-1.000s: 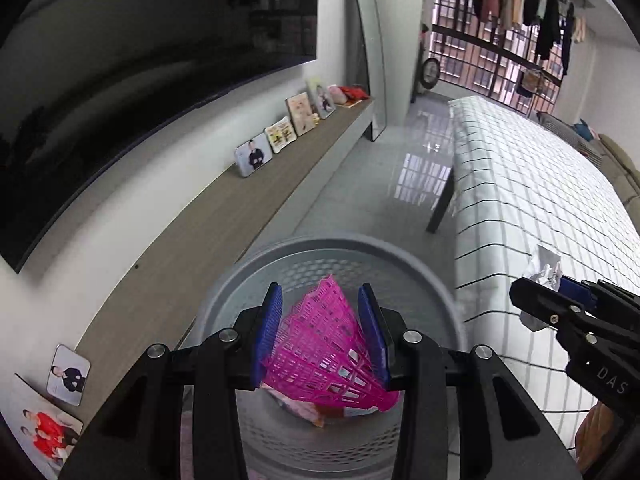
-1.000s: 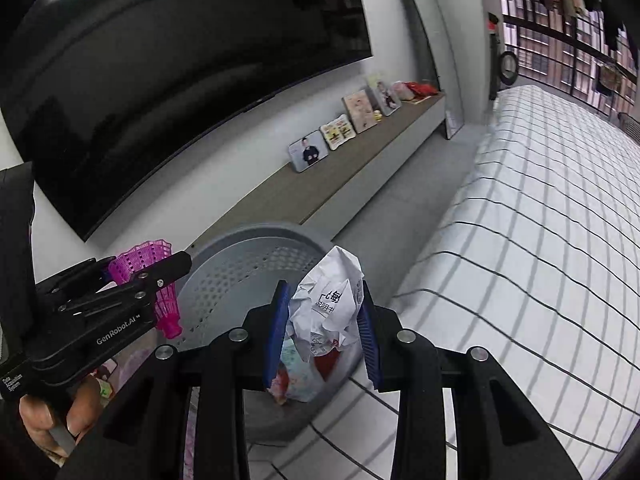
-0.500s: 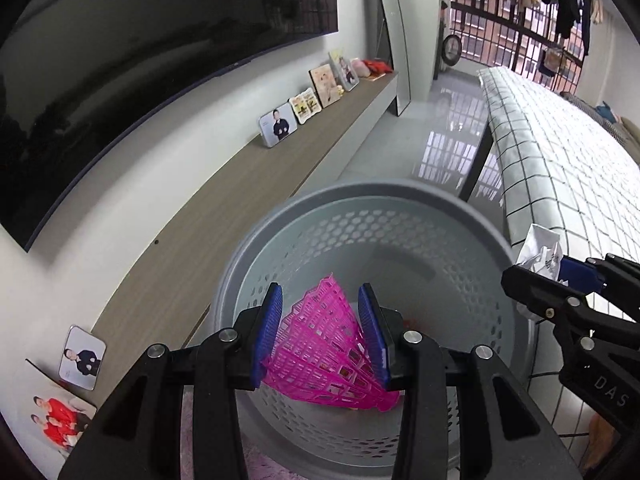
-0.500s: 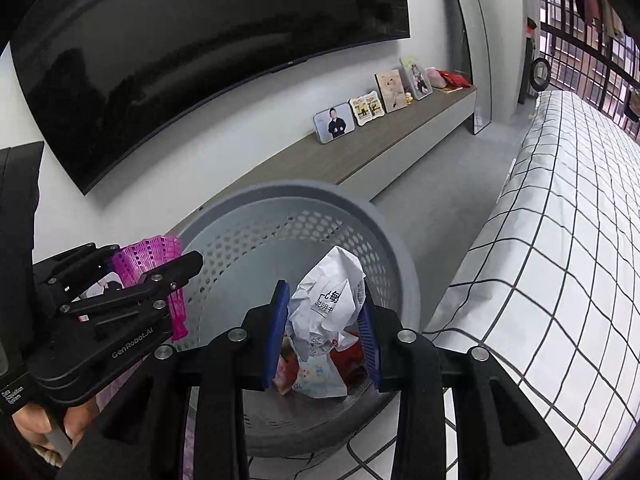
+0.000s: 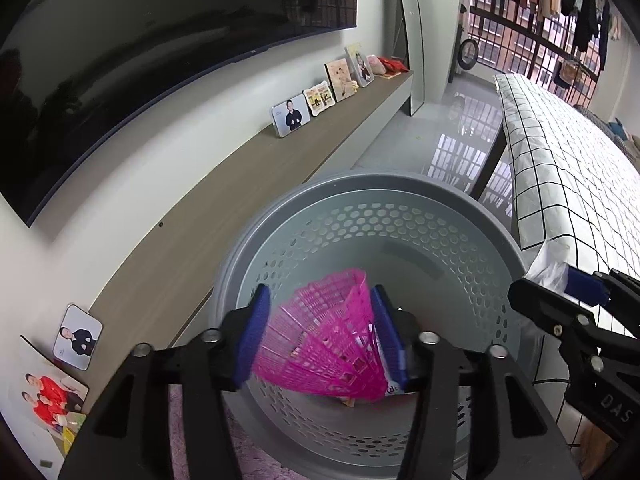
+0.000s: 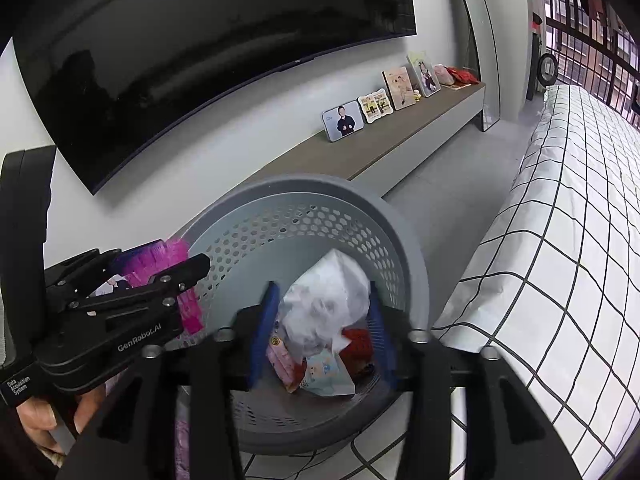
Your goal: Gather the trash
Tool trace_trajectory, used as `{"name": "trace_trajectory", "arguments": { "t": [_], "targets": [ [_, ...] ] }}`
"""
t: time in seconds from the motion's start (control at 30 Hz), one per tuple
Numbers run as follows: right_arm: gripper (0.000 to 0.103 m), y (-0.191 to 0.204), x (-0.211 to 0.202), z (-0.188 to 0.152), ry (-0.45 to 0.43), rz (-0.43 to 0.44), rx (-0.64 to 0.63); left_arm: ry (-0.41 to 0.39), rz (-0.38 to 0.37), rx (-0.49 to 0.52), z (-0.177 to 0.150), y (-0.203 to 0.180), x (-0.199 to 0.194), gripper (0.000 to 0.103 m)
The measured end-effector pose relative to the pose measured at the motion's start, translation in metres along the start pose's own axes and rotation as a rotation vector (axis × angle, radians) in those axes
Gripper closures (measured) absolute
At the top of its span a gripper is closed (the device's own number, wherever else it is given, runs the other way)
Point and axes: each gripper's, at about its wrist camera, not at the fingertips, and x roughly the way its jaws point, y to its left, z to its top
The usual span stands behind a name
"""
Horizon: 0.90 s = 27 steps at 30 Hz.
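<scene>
Bedroom floor between bed [image 6: 568,240] and wall shelf [image 5: 224,216]: grey perforated basket [image 5: 400,216] under both grippers.

Pink mesh piece [image 5: 324,348] between the left gripper [image 5: 320,336] jaws, over the basket mouth; jaws just opened wider, pads seemingly no longer pressing, though contact hard to judge. Crumpled white wrapper [image 6: 324,300], blurred, between the right gripper [image 6: 320,320] jaws, likewise just spread and apparently clear of it, above the basket. Colourful packets [image 6: 316,368] at the basket bottom. Photo frames [image 6: 344,120] propped along the shelf, dark screen [image 6: 180,48] on the wall above.
</scene>
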Motion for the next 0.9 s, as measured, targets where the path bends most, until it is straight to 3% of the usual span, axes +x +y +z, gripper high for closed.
{"name": "trace_trajectory", "arguments": {
  "t": [0.37,0.9],
  "targets": [
    [0.044,0.0001,-0.0044,-0.0015,-0.016,-0.017,-0.004,0.002,0.017,-0.023,-0.0024,0.0032,-0.0037,0.028],
    [0.038,-0.0026,-0.0082,-0.0013,-0.034,-0.059,0.003,-0.010,0.046,-0.029,-0.0018,0.0041,-0.0103,0.016]
  ]
}}
